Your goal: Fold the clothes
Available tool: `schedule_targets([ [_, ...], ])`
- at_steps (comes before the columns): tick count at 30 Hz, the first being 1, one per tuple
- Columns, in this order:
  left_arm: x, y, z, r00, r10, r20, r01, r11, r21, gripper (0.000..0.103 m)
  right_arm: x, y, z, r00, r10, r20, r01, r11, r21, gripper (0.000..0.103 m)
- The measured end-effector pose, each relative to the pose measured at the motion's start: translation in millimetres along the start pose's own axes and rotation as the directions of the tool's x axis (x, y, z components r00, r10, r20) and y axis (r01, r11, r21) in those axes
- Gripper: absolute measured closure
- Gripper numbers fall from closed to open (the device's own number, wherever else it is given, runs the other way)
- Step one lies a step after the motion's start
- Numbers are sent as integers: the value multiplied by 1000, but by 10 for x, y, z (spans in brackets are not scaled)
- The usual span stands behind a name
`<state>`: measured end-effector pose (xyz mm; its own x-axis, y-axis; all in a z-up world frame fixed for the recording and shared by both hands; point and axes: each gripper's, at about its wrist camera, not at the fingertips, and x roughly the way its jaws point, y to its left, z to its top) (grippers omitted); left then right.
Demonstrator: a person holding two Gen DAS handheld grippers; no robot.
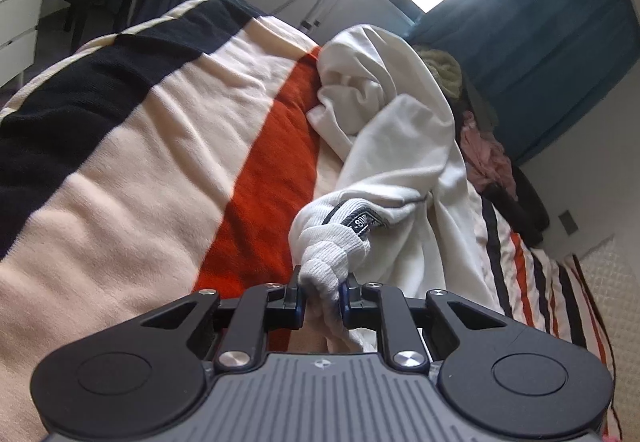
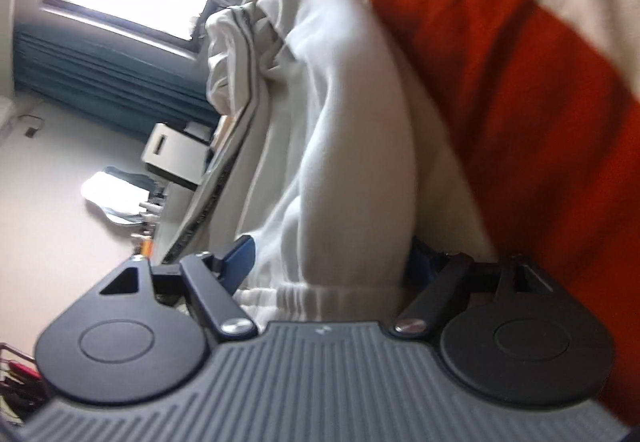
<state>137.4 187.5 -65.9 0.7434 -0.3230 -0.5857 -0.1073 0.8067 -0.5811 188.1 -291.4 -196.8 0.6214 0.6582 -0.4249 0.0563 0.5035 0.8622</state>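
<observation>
A white sweatshirt (image 1: pixel 392 145) is spread on the striped blanket (image 1: pixel 152 145), bunched toward one o'clock. Its ribbed cuff (image 1: pixel 324 270) is pinched by the left gripper (image 1: pixel 322 296). A sleeve (image 2: pixel 340 177) is clamped between the wide-set fingers of the right gripper (image 2: pixel 332 262).

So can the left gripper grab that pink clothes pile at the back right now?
Probably not. The left gripper is already shut on the white sweatshirt cuff, and the pink clothes lie beyond the sweatshirt's bulk. It would have to let go first.
</observation>
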Motion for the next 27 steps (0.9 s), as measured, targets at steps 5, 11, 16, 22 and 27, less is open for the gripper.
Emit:
schedule_targets([
  [5, -34, -7, 77, 998, 38, 47, -36, 998, -47, 88, -4, -26, -125, 999, 33, 0, -33, 997, 76, 67],
  [11, -244, 78, 462, 986, 64, 156, -48, 994, -101, 89, 41, 473, -478, 995, 98, -32, -97, 995, 24, 87],
  [16, -520, 320, 1214, 963, 136, 232, -103, 983, -150, 90, 506, 1117, -835, 978, 185, -101, -185, 983, 6, 90],
  [22, -687, 593, 2207, 912, 246, 330, -204, 966, -156, 90, 1515, 1965, -1241, 929, 279, -244, -291, 957, -14, 91],
  [27, -338, 930, 2750, 874, 365, 321, -335, 931, -145, 90, 2335, 2362, -1488, 897, 285, -339, -321, 946, -54, 91],
])
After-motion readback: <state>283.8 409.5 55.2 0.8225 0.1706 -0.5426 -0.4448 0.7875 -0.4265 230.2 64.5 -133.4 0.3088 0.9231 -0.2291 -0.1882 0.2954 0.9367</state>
